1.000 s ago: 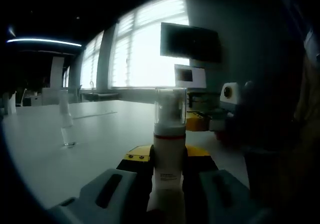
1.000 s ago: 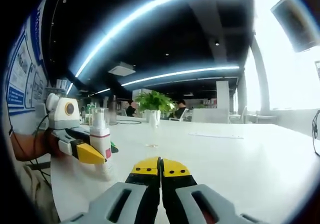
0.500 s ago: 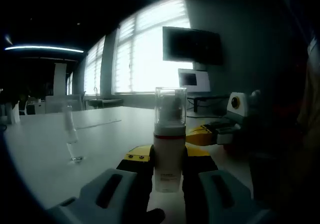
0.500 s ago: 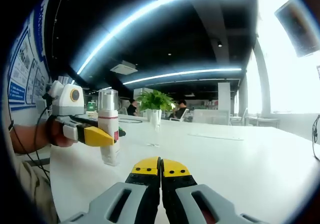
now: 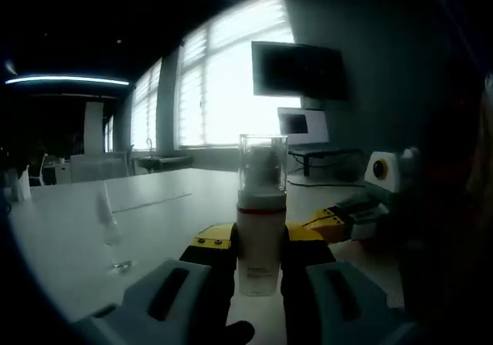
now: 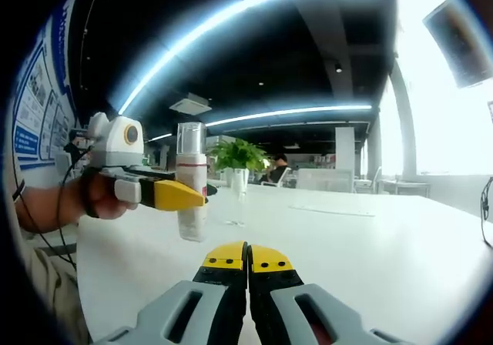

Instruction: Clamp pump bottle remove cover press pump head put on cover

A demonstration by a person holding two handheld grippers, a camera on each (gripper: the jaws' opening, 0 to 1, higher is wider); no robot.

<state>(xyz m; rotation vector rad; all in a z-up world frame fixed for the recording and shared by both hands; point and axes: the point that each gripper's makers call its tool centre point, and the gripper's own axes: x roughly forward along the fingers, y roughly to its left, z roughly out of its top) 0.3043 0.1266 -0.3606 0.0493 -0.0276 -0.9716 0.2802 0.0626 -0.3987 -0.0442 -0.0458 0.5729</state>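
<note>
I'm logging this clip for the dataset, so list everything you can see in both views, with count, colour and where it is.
pump bottle: one, white body with clear cover still on, clamped between the left gripper's jaws, lifted off the table.
table: one, white, under both grippers.
small glass item: one, clear, standing on the table; too blurred to identify.
potted plant: one, green in a white pot, far side of the table.
wall screen: one, dark, beside the bright windows.
monitor: one, pale, below the wall screen.
left gripper: one, yellow tips, grey body, held in a hand.
right gripper: one, yellow tips, jaws together, holding nothing, low over the table.
</note>
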